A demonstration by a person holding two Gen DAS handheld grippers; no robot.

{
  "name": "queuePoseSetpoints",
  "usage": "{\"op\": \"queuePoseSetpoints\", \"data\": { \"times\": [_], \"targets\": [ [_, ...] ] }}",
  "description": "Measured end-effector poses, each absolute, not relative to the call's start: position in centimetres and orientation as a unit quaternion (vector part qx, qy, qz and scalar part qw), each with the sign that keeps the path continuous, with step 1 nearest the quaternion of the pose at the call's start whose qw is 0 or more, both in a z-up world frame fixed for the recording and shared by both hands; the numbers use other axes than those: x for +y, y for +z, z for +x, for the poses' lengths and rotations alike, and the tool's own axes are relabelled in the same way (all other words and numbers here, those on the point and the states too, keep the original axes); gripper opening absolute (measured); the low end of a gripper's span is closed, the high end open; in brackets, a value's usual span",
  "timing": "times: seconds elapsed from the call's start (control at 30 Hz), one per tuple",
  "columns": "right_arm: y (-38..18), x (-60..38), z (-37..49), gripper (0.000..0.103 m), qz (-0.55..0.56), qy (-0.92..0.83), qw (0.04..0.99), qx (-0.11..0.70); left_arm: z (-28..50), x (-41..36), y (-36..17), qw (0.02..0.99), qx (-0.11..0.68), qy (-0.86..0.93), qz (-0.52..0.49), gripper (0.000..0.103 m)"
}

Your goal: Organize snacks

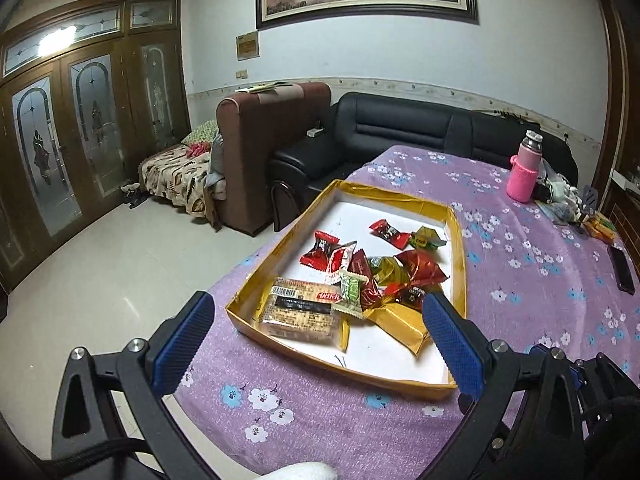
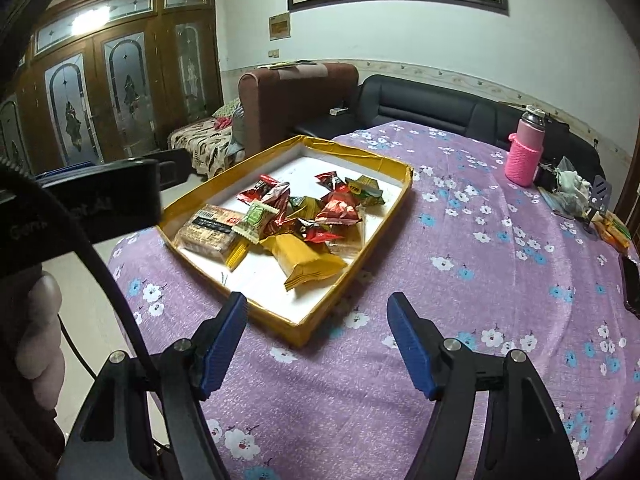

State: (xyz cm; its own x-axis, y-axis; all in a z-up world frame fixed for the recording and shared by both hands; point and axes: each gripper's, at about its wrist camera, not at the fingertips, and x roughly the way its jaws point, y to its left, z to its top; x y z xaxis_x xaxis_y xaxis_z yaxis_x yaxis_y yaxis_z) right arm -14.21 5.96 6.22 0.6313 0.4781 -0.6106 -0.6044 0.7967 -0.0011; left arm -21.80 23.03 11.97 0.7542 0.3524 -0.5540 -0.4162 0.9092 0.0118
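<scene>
A shallow yellow-rimmed box (image 1: pixel 459 240) (image 2: pixel 352 270) lies on the purple flowered tablecloth. It holds several wrapped snacks: a clear-wrapped biscuit pack (image 1: pixel 300 312) (image 2: pixel 210 232), a gold packet (image 1: pixel 400 324) (image 2: pixel 308 260), a green-and-white candy (image 1: pixel 352 290) (image 2: pixel 256 220), and red wrappers (image 1: pixel 320 250) (image 2: pixel 338 208). My left gripper (image 1: pixel 320 308) hovers open over the box's near end, nothing between its blue pads (image 1: pixel 456 344). My right gripper (image 2: pixel 318 306) stands open just short of the box's near corner, holding nothing. The left gripper's black body (image 2: pixel 120 196) shows at the left of the right wrist view.
A pink bottle (image 1: pixel 524 172) (image 2: pixel 524 152) stands at the table's far right. A dark phone (image 1: pixel 622 268) (image 2: pixel 632 280) and small clutter (image 2: pixel 576 192) lie along the right edge. Sofas (image 1: pixel 400 136) sit behind the table. A person's hand (image 2: pixel 38 328) grips the left handle.
</scene>
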Motion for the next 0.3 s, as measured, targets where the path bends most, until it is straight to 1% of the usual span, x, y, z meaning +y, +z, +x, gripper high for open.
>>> {"op": "queuePoseSetpoints", "data": {
  "times": [0.3],
  "targets": [
    [6.17, 5.90, -14.27, 0.074, -0.097, 0.301, 0.897, 0.309, -21.53, 22.69, 11.60, 0.933, 0.294, 0.202, -0.053, 0.103]
  ]
}}
